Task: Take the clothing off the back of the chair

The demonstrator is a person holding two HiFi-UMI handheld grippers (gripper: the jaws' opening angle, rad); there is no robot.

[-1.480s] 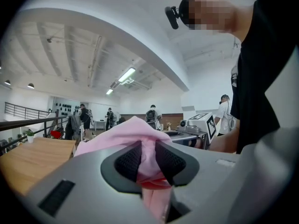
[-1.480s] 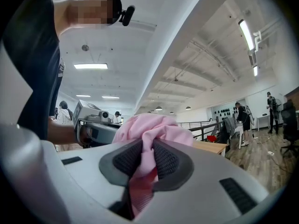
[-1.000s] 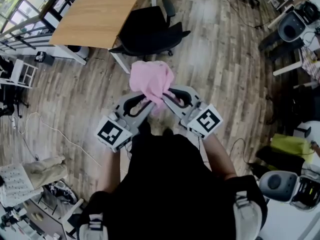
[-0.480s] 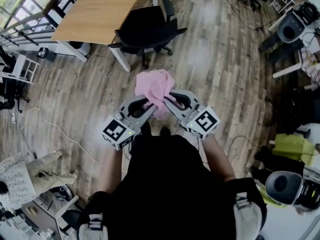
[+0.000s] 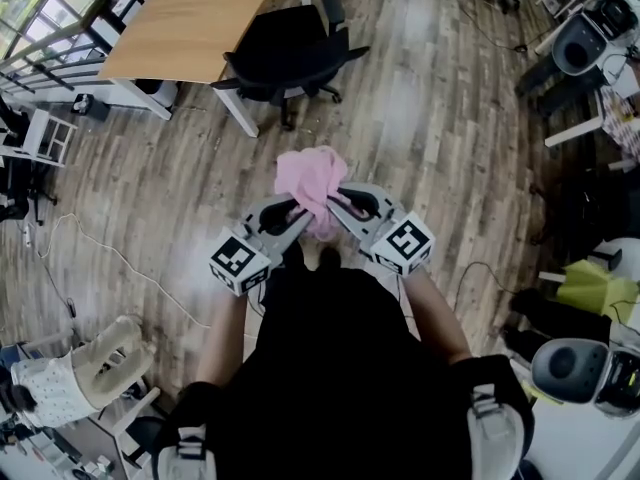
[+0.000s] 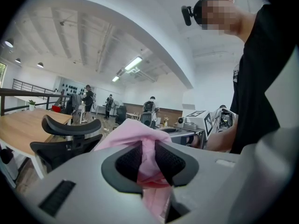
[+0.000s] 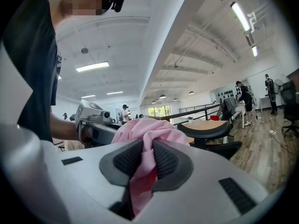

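You've got the pink garment (image 5: 312,171) bunched up right in front of you, over the plank floor (image 5: 440,128). It is off the black office chair (image 5: 285,53) and well apart from it. That chair stands at the far side, pushed up against the wooden desk (image 5: 190,13).

Your left gripper (image 5: 297,211) comes in from the left and your right gripper (image 5: 337,208) from the right. Their tips meet under the bundle, close beside each other, and the marker cubes sit on the near side by your body.

In the left gripper view, the ribbed black pads (image 6: 130,158) are pinching a fold of pink cloth. The fabric fills the narrow gap between them, mounds up above the jaws and trails down below. The right gripper shows just beyond the cloth, off to the right.

It's the same story in the right gripper view. Its pads (image 7: 166,160) are clamped on another fold, with the cloth heaped over the top and a darker, shaded strip hanging beneath. The left gripper sits just beside it at the left.

So both grippers grip the one garment, and most of the bundle rides on the far side of the jaws. A short tail drops between the two grippers, toward you.
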